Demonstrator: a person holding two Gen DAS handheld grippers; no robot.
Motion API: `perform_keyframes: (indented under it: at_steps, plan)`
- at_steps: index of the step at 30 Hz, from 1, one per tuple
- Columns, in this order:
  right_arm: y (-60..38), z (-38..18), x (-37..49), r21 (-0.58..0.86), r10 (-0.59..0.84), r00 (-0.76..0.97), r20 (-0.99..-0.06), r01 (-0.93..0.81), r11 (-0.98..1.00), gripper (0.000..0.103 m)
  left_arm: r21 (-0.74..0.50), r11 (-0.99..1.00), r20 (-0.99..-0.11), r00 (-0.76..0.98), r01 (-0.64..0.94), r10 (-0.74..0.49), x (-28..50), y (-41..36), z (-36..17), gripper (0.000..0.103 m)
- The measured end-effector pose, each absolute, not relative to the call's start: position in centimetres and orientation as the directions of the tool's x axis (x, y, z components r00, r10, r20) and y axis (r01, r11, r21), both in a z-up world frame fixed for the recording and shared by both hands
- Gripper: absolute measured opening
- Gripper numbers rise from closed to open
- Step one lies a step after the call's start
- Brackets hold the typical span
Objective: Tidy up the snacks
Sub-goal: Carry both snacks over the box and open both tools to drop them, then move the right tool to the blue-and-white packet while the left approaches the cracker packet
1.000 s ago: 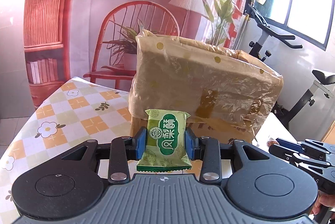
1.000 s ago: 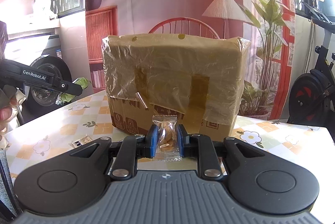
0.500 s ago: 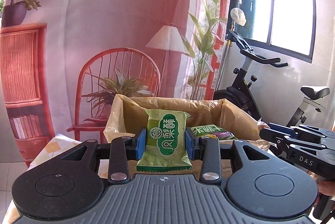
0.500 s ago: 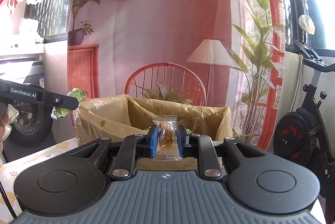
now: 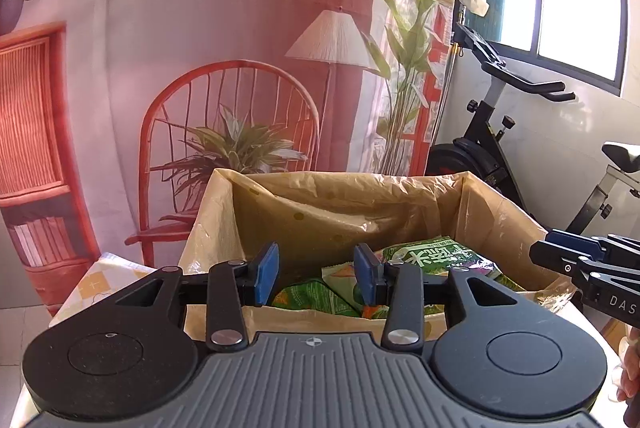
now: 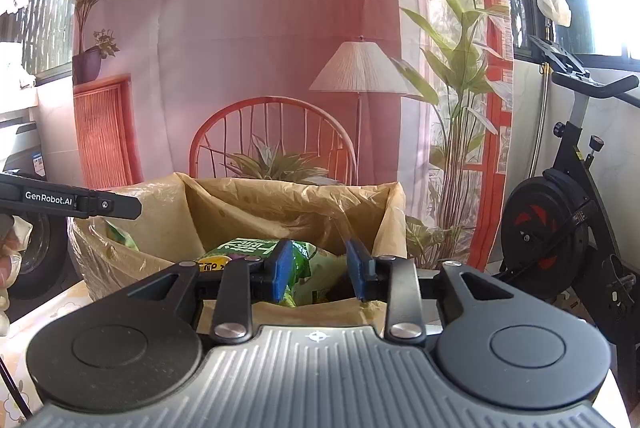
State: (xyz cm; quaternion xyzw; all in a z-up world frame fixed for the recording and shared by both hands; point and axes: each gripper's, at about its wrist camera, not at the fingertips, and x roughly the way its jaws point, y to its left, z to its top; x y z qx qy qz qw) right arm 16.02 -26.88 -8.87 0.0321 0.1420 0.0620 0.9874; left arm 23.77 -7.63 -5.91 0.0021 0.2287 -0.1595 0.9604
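Left tongs (image 5: 316, 274) and right tongs (image 6: 318, 270) just parted, empty | green snack packets (image 5: 432, 260) lay inside plastic-lined cardboard box (image 5: 500, 224) | risk: pulling back low, tongs could snag liner.

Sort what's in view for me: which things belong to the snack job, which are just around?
Job:
lined box
green snack packets
left tongs, open
right tongs, open

Just around:
exercise bike
tablecloth
printed backdrop
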Motion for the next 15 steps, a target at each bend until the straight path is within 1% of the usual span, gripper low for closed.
perform_keyframes:
  at_steps: [7,11,15]
  plan:
    - [-26.5,-8.3,13.5,0.085,0.154,0.954,-0.257,-0.136,0.987,0.033,-0.055,0.947,-0.442,0.842,0.318,-0.308,21.7,-6.6,-5.3,0.046]
    - [-26.0,-8.4,10.9,0.139,0.179,0.951,-0.252,-0.147,0.979,0.033,-0.052,0.949,-0.443,0.844,0.312,-0.302,20.3,-5.7,-4.4,0.046]
    - [-24.9,-9.4,8.5,0.157,0.214,0.939,-0.271,-0.176,0.972,0.036,-0.045,0.94,-0.461,0.828,0.338,-0.319,18.2,-4.7,-4.7,0.048]
